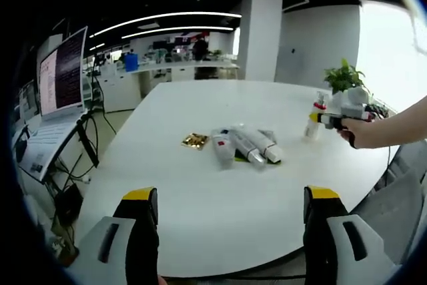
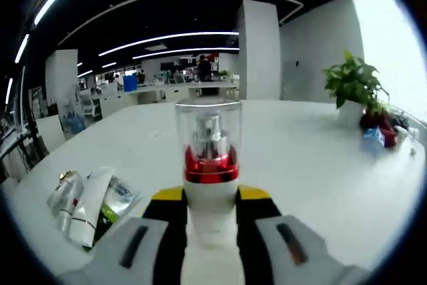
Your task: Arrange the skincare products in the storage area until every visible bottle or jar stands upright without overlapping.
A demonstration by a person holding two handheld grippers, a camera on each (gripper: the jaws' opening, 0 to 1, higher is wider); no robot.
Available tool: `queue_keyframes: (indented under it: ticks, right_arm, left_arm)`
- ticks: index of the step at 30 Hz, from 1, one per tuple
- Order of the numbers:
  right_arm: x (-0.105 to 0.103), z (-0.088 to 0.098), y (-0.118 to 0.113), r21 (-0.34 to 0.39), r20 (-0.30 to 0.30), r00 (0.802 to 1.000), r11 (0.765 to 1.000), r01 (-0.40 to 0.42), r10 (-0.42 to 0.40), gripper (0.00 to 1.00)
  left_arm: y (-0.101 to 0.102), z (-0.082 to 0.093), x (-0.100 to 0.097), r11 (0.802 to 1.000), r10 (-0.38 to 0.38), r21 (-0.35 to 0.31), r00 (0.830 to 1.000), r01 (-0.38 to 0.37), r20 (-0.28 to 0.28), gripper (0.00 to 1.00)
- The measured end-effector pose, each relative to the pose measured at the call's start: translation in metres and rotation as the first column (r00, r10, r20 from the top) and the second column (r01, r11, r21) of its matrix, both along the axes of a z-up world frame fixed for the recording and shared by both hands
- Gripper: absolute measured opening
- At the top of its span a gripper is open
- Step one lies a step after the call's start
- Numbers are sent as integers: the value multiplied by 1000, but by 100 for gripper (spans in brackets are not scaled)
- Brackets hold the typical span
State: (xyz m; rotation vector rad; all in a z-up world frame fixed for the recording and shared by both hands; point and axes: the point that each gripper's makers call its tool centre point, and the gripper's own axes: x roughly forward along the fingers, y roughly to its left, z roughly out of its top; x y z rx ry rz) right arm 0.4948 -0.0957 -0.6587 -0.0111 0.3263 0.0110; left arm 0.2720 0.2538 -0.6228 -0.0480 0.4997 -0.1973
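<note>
clear-capped pump bottle [image 2: 209, 165] stands upright on the white table [image 2: 300, 165], clamped in the right gripper [image 2: 210, 218]. next: release it gently. left gripper [image 1: 230, 231] hangs open; tubes [image 1: 245, 146] lie heaped, awaiting standing.

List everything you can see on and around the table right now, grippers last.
Pump bottle: one, white body, red collar, clear cap, upright between the right gripper's jaws.
Tubes: several, white and silver, lying flat in a pile mid-table; exact count unclear.
Gold packet: one, beside the pile.
Potted plant: one, green, white pot, far table edge.
Table: one, white.
Laptop: one, screen lit, on a stand beside the table.
Left gripper: yellow-tipped jaws apart, empty.
Right gripper: closed on the bottle.
</note>
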Motion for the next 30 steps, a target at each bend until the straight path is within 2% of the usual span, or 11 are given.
queue_keyframes:
  ticks: [3, 8, 17, 30]
  right_arm:
    - [2, 0, -1, -29, -1, 1000, 999, -15, 14, 27]
    - [3, 0, -6, -35, 1, 1000, 999, 15, -15, 27]
    - [3, 0, -7, -55, -13, 1000, 998, 13, -14, 27]
    - [-4, -1, -5, -22, -28, 999, 999, 33, -33, 27]
  left_arm:
    - [1, 0, 0, 1000, 0, 0, 1000, 0, 2, 89]
    - [1, -1, 0, 1000, 1, -1, 1000, -1, 3, 89]
    - [0, -1, 0, 1000, -4, -1, 1000, 4, 1, 89]
    - [0, 0, 0, 1000, -3, 0, 1000, 3, 9, 88]
